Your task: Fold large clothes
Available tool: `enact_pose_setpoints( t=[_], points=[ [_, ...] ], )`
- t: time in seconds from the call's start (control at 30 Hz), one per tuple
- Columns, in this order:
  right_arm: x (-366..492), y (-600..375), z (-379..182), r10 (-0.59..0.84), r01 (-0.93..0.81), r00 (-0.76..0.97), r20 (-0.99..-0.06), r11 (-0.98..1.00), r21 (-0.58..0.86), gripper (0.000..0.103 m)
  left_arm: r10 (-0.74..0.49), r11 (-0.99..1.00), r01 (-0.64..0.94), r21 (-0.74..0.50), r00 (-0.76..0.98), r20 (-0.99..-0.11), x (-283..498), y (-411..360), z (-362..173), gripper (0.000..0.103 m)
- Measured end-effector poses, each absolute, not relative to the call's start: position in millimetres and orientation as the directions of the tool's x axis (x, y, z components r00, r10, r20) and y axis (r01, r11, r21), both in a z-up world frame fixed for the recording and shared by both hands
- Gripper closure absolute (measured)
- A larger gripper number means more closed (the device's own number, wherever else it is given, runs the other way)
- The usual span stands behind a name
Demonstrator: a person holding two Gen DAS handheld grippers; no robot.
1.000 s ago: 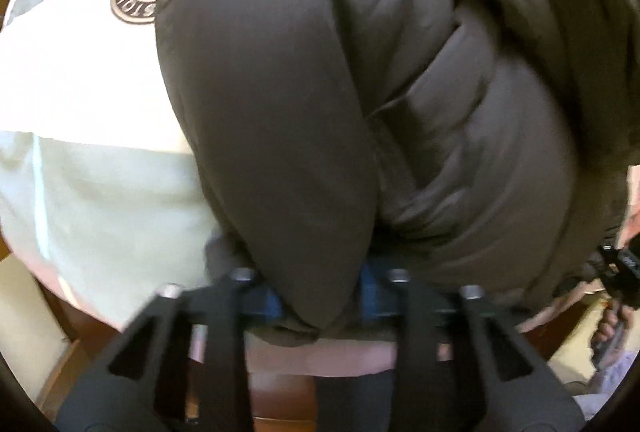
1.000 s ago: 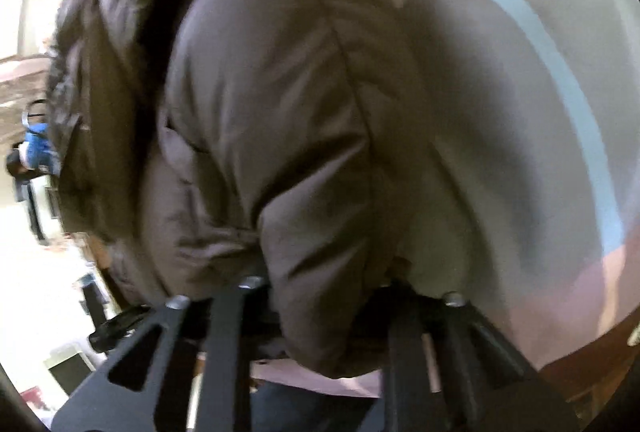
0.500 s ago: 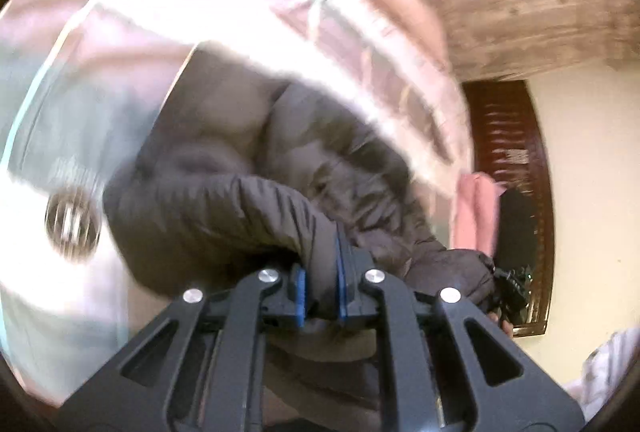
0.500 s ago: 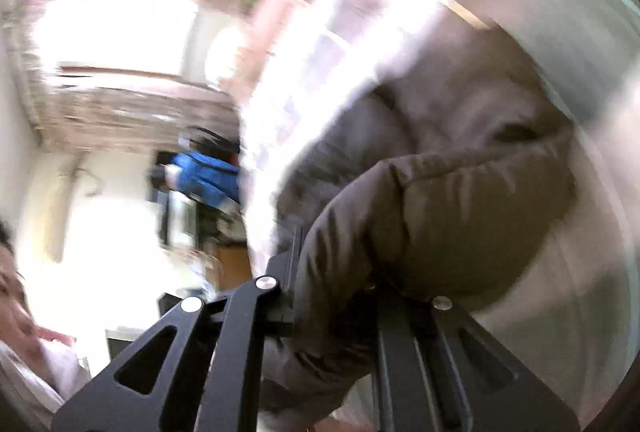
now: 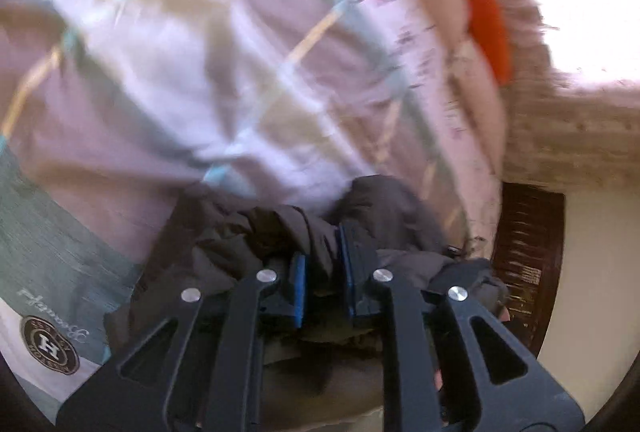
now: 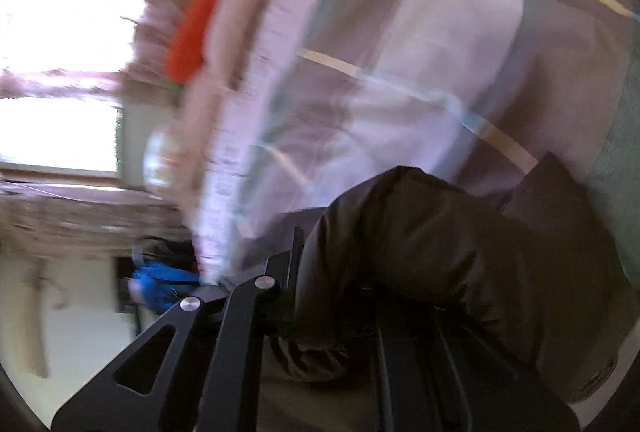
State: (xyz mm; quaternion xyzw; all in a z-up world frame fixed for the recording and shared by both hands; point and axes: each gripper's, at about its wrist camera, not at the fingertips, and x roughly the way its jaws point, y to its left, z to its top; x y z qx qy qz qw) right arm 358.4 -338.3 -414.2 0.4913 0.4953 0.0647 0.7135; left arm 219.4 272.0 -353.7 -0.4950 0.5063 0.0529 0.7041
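Your left gripper point(image 5: 325, 272) pinches a fold of the dark brown padded jacket point(image 5: 288, 232), its jaws having just eased slightly; your right gripper point(image 6: 332, 296) clamps another bunch, both held over the pink-and-grey patchwork bedspread point(image 5: 224, 71) (badly blurred). Folding looks barely begun: the jacket hangs bunched, not laid flat.
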Motion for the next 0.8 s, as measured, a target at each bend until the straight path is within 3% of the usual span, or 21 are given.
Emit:
enact_pose_setpoints(
  t=[0.13,0.33,0.37,0.4,0.43,0.47,0.53,0.57,0.67,0.77,0.8],
  points=[
    [337.5,-342.2,-454.8,0.602,0.454,0.449,-0.660,0.483,0.749,0.095,-0.452,0.470,-0.617,-0.631,0.446,-0.773,211.2,272.5,-394.8,0.086],
    [332.1,-365.8,-450.1,0.646,0.484,0.473,-0.599,0.378,0.789,0.094,-0.410,0.453,-0.597,-0.662,0.520,-0.749,207.8,292.1,-377.6,0.081],
    [331.8,-368.6,-444.4,0.640,0.482,0.480,-0.600,0.379,0.790,0.093,-0.359,0.462,-0.602,-0.651,0.544,-0.758,205.3,301.2,-368.3,0.074],
    [331.8,-371.1,-436.0,0.631,0.478,0.488,-0.603,0.385,0.789,0.091,-0.270,0.482,-0.627,-0.612,0.559,-0.784,199.7,313.1,-353.6,0.049],
    [331.8,-373.7,-431.3,0.620,0.473,0.506,-0.600,0.383,0.794,0.089,-0.198,0.486,-0.645,-0.590,0.576,-0.793,191.0,322.7,-338.6,0.038],
    [329.6,-376.3,-427.2,0.618,0.469,0.522,-0.588,0.368,0.803,0.086,-0.136,0.484,-0.654,-0.582,0.600,-0.788,181.9,332.3,-322.6,0.033],
    [328.3,-382.1,-419.3,0.623,0.454,0.553,-0.554,0.332,0.827,0.078,-0.064,0.537,-0.644,-0.544,0.612,-0.788,171.1,339.5,-287.7,0.033],
    [328.3,-383.8,-415.0,0.617,0.436,0.570,-0.543,0.333,0.836,0.069,-0.038,0.571,-0.641,-0.514,0.604,-0.796,169.9,336.2,-278.2,0.033],
    [328.7,-390.8,-401.2,0.591,0.386,0.607,-0.530,0.364,0.848,0.047,0.095,0.808,-0.541,-0.234,0.511,-0.854,177.7,278.5,-242.8,0.031],
    [322.9,-394.2,-380.1,0.537,0.369,0.615,-0.577,0.452,0.813,0.036,0.210,0.932,-0.362,0.035,0.457,-0.864,178.7,204.6,-240.0,0.014],
    [316.1,-395.6,-361.9,0.466,0.350,0.624,-0.628,0.551,0.757,0.023,0.264,0.946,-0.289,0.143,0.435,-0.861,178.0,177.3,-247.7,0.012]
  ],
)
